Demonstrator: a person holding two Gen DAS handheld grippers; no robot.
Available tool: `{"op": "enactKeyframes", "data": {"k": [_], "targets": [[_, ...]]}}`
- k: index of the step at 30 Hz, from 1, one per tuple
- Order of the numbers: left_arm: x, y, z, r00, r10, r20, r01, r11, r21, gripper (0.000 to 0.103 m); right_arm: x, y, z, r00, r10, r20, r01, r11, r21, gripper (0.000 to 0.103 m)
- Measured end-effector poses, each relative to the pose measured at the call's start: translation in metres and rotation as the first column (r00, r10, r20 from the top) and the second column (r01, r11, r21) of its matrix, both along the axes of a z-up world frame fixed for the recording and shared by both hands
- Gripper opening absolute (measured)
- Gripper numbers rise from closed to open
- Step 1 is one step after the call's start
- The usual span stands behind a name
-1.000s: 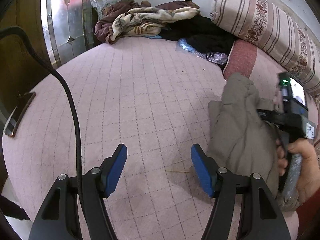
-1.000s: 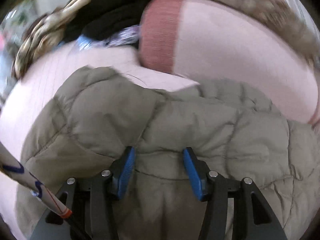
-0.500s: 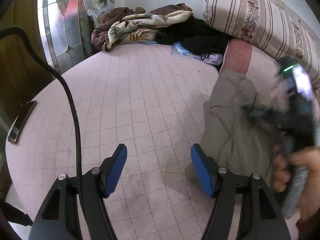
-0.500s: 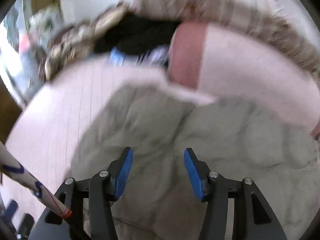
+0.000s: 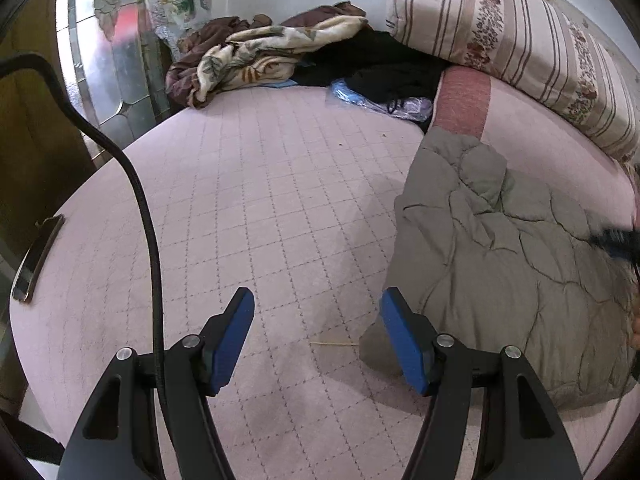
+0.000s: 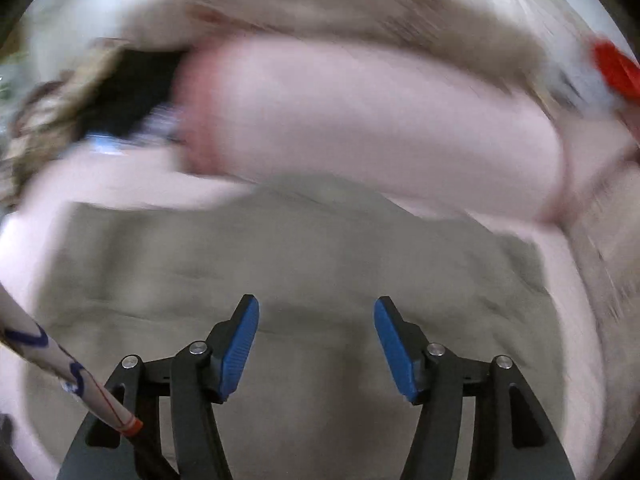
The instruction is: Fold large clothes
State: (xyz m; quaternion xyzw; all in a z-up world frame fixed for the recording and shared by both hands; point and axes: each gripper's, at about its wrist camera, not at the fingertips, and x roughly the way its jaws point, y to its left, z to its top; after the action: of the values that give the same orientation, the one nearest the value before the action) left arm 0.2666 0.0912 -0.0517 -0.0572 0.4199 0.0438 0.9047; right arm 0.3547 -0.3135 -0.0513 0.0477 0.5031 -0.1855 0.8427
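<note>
Jacket (image 5: 500, 264) at bed (image 5: 280, 208) right edge, both grippers' jaws open, empty

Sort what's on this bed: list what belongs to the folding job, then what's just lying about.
Belongs to the job:
- grey-green padded jacket
- left gripper, open over bare bedspread
- right gripper, open above the jacket

Just lying about:
- patterned blanket
- black clothes
- striped bolster
- phone at the bed's edge

2 black grippers (image 5: 316, 336) (image 6: 316, 340) w/ blue ribbed pads (image 5: 232, 336), silver screws (image 5: 191, 341), black cable (image 5: 148, 240)
</note>
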Motion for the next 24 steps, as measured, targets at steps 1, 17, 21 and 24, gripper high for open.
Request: {"op": "enactKeyframes", "data": {"k": [1, 17, 21, 24], "targets": [[0.004, 0.001, 0.000, 1.000, -0.006, -0.003, 0.006, 1.000, -0.014, 0.065, -0.011, -0.021, 0.001, 0.999, -0.047, 0.016, 0.047, 0.999, 0.017, 0.064], [0.081, -0.005, -0.055, 0.938, -0.330, -0.106, 0.254, 0.863, -0.437, 0.084, -0.190, -0.218, -0.057, 0.972, -0.225, 0.062, 0.145, 0.790, 0.596, 0.102], [0.102, -0.012, -0.081, 0.907, -0.404, -0.121, 0.274, 0.783, -0.559, 0.090, -0.159, -0.208, -0.092, 0.991, -0.117, 0.064, 0.033, 0.677, 0.735, 0.103], [0.103, -0.027, -0.089, 0.902, -0.419, -0.103, 0.287, 0.762, -0.581, 0.096, -0.134, -0.197, -0.111, 0.989, -0.103, 0.106, -0.024, 0.594, 0.804, 0.103]]}}
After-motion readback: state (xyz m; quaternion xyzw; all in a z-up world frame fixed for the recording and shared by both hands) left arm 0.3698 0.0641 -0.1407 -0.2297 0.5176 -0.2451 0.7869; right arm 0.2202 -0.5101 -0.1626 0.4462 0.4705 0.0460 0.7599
